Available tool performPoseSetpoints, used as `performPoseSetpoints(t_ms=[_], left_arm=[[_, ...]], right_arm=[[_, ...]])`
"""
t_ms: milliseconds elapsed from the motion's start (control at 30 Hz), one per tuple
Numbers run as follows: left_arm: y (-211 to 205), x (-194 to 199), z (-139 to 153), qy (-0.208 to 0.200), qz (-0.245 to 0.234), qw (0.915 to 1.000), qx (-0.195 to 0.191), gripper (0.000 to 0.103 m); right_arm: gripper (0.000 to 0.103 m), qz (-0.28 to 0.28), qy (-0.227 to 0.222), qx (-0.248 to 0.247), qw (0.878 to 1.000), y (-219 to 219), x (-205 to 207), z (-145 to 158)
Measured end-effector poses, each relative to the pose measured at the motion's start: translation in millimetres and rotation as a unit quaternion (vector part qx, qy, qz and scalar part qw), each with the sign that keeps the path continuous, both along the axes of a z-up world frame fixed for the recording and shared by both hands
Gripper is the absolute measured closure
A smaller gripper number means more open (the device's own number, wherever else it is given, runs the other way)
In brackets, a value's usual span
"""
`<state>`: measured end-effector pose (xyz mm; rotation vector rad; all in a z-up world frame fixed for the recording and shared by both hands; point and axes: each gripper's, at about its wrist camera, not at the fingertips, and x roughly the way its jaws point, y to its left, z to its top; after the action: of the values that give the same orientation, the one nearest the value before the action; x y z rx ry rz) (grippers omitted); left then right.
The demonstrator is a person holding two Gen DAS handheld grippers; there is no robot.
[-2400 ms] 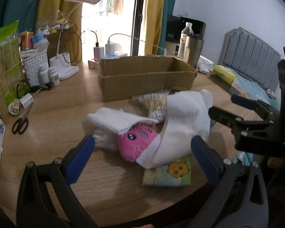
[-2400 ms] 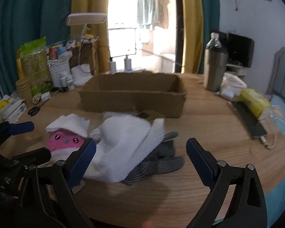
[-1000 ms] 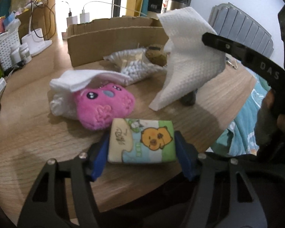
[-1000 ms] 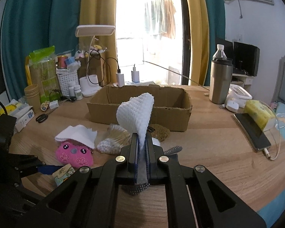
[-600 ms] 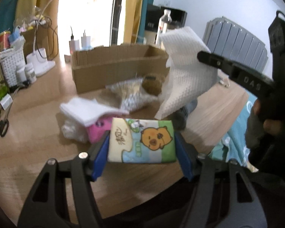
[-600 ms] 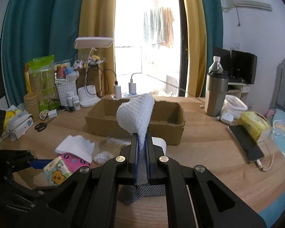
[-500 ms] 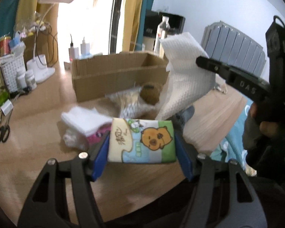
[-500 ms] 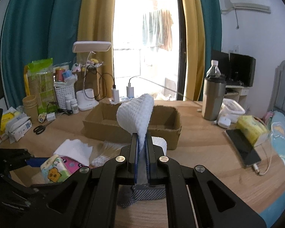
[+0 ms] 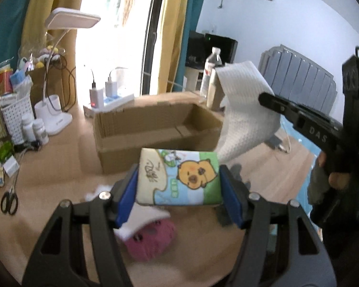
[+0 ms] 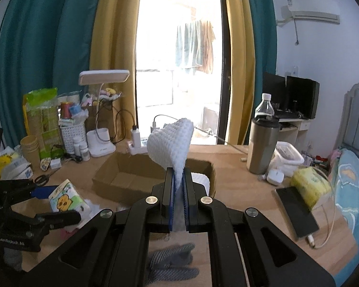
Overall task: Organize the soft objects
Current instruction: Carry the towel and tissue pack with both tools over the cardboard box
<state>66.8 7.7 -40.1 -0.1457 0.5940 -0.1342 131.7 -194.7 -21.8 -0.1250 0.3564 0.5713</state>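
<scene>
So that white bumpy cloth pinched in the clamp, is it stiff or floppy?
Probably floppy: the white cloth curls over above the right gripper and drapes below it in the left wrist view. Likely light, since a thin pinch holds it up.

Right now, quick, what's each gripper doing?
Left gripper: closed on the cartoon tissue pack.
Right gripper: shut on the white waffle cloth.

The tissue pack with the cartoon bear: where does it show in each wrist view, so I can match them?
Left wrist: tissue pack at centre, clamped in the left gripper.
Right wrist: tissue pack low on the left, in the same gripper.
Shared landmark: cardboard box behind it in both.
</scene>
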Motion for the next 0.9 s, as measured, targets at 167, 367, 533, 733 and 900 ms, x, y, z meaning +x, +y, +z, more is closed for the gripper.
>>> performPoseSetpoints(t_ms=[167, 367, 533, 733, 900], left_arm=[[15, 30, 14, -0.018, 0.007, 0.9998, -0.002, 0.038], [38, 70, 17, -0.011, 0.005, 0.9997, -0.021, 0.038], [48, 102, 15, 0.001, 0.002, 0.9997, -0.024, 0.038], [40, 138, 7, 0.014, -0.002, 0.9998, -0.013, 0.038], [34, 162, -13, 0.043, 0.029, 0.9985, -0.018, 0.038]], right_arm=[[0.096, -0.010, 0.002, 0.000, 1.000, 2, 21, 8], [0.096, -0.029, 0.014, -0.010, 0.999, 13, 49, 12], [0.096, -0.040, 0.003, -0.014, 0.999, 26, 65, 18], [0.096, -0.032, -0.004, 0.002, 0.999, 38, 90, 24], [0.096, -0.004, 0.011, -0.003, 1.000, 44, 108, 4]])
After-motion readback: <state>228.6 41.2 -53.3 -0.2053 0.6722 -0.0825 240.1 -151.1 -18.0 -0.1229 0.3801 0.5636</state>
